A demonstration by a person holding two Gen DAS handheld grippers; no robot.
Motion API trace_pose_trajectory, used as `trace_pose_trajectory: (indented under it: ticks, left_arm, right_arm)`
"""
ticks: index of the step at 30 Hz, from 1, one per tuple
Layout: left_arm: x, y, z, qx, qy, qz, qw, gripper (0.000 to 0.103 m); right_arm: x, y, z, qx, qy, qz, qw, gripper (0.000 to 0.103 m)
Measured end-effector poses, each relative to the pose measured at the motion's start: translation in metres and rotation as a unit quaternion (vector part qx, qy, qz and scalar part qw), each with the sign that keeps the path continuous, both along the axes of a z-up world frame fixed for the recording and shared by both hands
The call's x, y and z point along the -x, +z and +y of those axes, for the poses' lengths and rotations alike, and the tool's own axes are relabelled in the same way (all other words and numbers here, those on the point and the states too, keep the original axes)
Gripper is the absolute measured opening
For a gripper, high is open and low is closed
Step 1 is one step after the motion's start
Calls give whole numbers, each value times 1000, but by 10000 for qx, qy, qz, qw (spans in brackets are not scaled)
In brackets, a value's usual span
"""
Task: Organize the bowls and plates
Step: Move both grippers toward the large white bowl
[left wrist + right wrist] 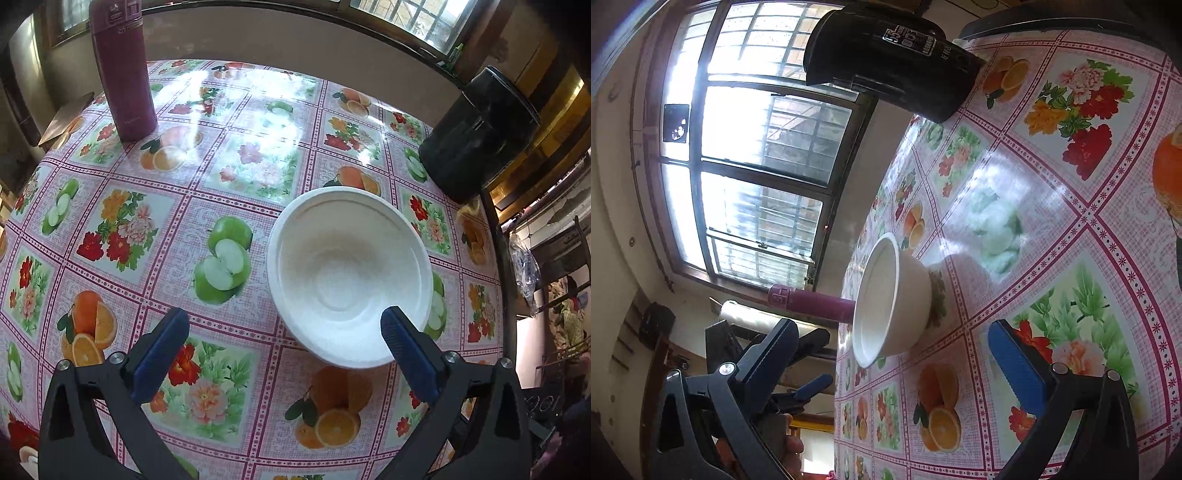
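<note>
Currently a white bowl (349, 275) sits upright on the fruit-print surface (147, 206), just ahead of the left claw (284, 325), whose fingers are spread wide, grasping nothing. Off to the side, the right claw (892, 341) is likewise released, rolled sideways, with the bowl (892, 301) beyond its tips. A maroon flask (123, 70) and a black container (480, 134) stand at the far edge.

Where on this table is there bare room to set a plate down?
Widest open patch: floral plastic tablecloth left of the white foam bowl, in front of the maroon flask. Another: far centre between flask and black cylindrical container. Tightest: between bowl and container.
</note>
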State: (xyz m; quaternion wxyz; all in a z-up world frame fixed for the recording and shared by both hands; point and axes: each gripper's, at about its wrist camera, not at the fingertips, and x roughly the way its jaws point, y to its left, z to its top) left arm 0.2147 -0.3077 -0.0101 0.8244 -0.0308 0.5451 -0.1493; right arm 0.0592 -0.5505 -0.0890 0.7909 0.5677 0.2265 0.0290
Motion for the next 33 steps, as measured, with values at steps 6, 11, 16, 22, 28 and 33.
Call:
trace_pose_trajectory:
  ticks: [6, 11, 16, 22, 28, 33]
  left_arm:
    - [-12, -12, 3, -240, 179, 229, 9993, 103]
    - [-14, -17, 5, 45, 242, 468, 9986, 103]
    - [-9, -17, 3, 240, 235, 541, 9980, 103]
    - [-8, -18, 0, 291, 198, 590, 9976, 103]
    - [-11, -18, 2, 373, 282, 596, 9971, 103]
    - [-12, -16, 5, 371, 283, 636, 9969, 103]
  right_arm:
    - [2, -1, -2, -79, -1, -39, 10000, 103]
    - [1, 3, 2, -21, 48, -101, 9999, 103]
    - [-4, 4, 6, -3, 188, -127, 9997, 103]
    - [-5, 3, 7, -22, 165, -99, 9998, 103]
    - [-5, 2, 7, -8, 185, -89, 9998, 103]
    - [-8, 3, 8, -28, 222, -141, 9996, 103]
